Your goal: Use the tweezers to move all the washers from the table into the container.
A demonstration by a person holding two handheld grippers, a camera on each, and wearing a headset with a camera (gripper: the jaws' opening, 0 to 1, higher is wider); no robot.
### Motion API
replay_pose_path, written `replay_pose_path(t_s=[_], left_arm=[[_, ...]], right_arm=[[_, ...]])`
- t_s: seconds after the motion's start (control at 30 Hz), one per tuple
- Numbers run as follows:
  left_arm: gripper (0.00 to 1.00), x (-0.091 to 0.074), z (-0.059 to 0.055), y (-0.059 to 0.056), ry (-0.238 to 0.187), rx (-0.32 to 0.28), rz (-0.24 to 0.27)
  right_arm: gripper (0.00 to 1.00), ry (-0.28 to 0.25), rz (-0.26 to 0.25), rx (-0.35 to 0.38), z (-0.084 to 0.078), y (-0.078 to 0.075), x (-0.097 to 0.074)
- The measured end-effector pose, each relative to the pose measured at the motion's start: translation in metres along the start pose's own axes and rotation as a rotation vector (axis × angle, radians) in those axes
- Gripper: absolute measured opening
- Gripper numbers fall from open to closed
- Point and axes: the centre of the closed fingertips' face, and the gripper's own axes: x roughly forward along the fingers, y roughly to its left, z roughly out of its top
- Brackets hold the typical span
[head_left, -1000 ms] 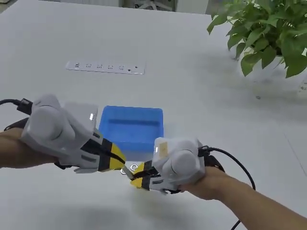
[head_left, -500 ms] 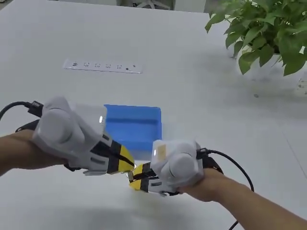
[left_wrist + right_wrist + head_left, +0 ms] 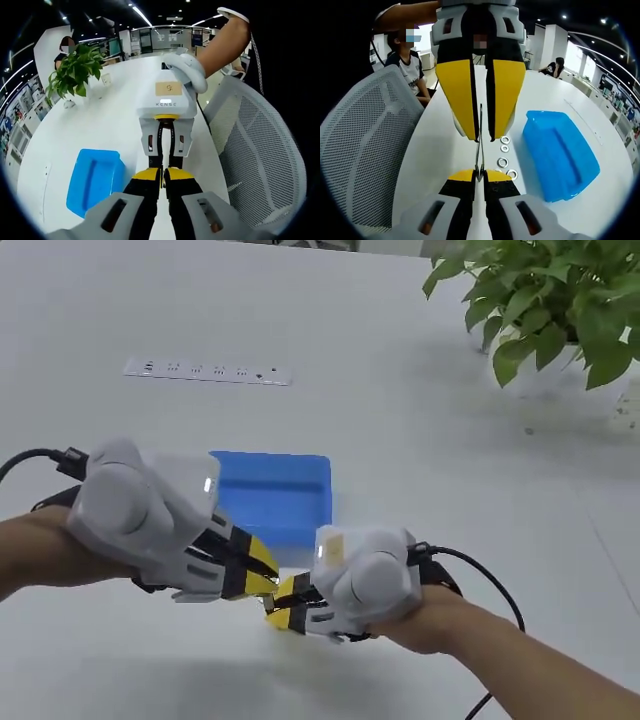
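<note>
Your left gripper (image 3: 268,575) has closed in tip-to-tip with the right gripper (image 3: 273,607), both clamping the tweezers (image 3: 479,135), while the washers (image 3: 503,162) still wait on the table (image 3: 445,150).

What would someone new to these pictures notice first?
The left gripper and right gripper stand nose to nose, both sets of jaws closed on thin tweezers. Just beyond them sits a blue container, with four washers on the white table beside it.
</note>
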Motion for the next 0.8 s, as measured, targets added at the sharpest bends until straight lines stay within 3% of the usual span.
replay_pose_path(t_s=[0.27, 0.8], left_arm=[[0.05, 0.0, 0.001, -0.002, -0.003, -0.001, -0.017], [0.05, -0.004, 0.007, 0.009, -0.006, 0.007, -0.016]], right_arm=[[0.08, 0.003, -0.004, -0.007, 0.0, 0.0, -0.001], [0.1, -0.014, -0.052, -0.01, 0.005, -0.013, -0.007]])
